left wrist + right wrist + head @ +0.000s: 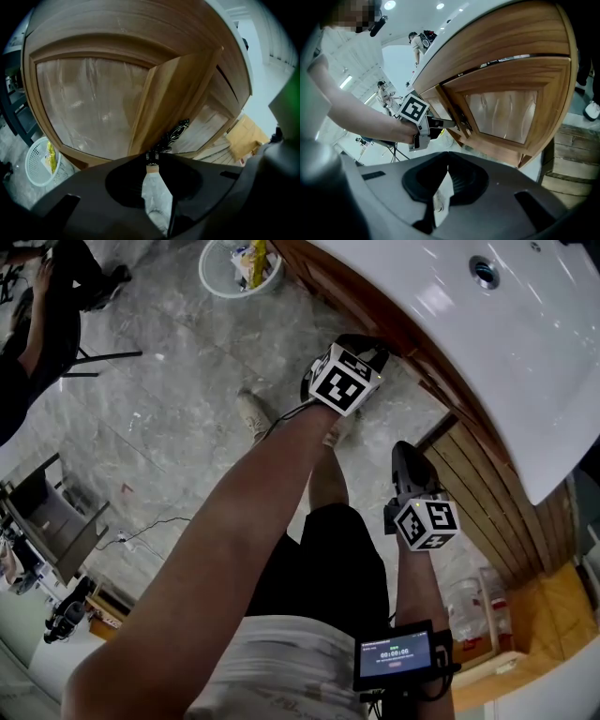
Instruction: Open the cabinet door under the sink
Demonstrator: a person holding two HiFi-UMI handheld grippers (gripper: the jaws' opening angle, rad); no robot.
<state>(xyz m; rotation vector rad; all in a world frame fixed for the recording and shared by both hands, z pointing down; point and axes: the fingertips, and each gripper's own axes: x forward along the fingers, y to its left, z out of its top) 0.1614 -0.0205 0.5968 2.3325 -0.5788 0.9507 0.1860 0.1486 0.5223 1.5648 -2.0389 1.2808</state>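
Note:
The wooden cabinet (478, 488) sits under the white sink (487, 343). In the left gripper view one door (176, 93) stands slightly ajar, its edge out from the flat door (89, 103) beside it. An ornate black handle (174, 134) runs down that edge. My left gripper (152, 158) is closed on the handle's lower end; the right gripper view shows it, left gripper (440, 123), reaching the same handle (461, 123). From above, my left gripper (375, 351) is tucked under the sink's rim. My right gripper (405, 454) hangs shut and empty in front of the cabinet, apart from it; its jaws meet in the right gripper view (447, 165).
A white mesh basket (239, 266) with rubbish stands on the marble floor left of the cabinet. Wooden boards (553, 610) and a plastic bottle (466, 601) lie by its right end. My feet (253, 413) are close to the cabinet. A seated person (33, 324) is at the far left.

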